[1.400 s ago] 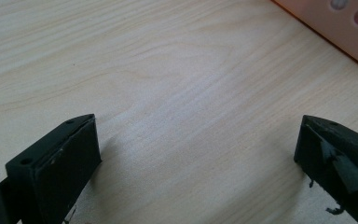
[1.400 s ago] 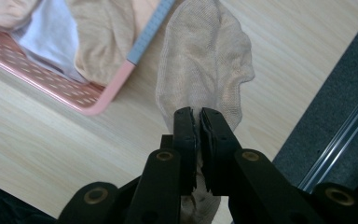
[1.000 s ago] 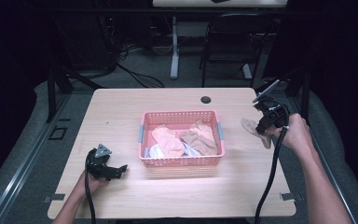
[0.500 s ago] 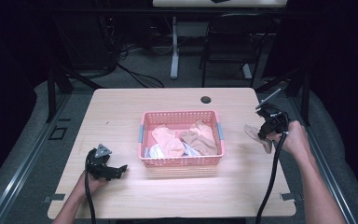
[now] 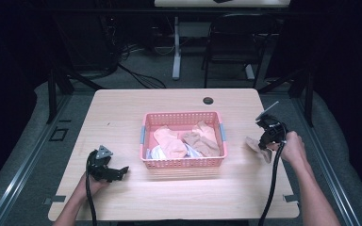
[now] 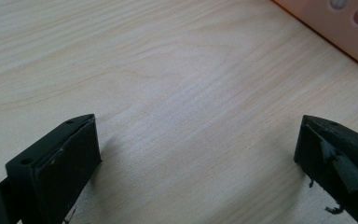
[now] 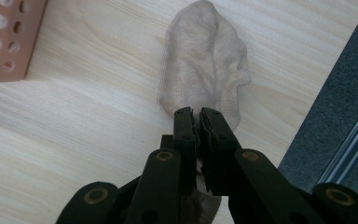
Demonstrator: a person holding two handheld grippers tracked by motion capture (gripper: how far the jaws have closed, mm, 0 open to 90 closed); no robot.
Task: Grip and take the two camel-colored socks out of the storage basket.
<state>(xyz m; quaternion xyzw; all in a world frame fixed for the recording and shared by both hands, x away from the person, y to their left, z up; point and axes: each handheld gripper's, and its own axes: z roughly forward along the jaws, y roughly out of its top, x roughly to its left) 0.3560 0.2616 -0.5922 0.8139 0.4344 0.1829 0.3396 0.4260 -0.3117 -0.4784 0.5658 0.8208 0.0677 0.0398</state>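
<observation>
Beige sock (image 7: 204, 70) pinched by right hand-held gripper (image 7: 199, 116), cuff hidden; left hand-held gripper (image 6: 196, 154) agape.

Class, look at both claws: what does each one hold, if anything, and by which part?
The right claw is shut on the beige sock, pinching its near end. The left claw is open over bare table, holding nothing.

The near end of the beige sock (image 7: 205, 79) disappears under the right gripper (image 7: 199, 119) jaws, can't see how much is pinched; the pink basket (image 6: 335, 28) is cut off at the top-right corner, just a sliver
</observation>
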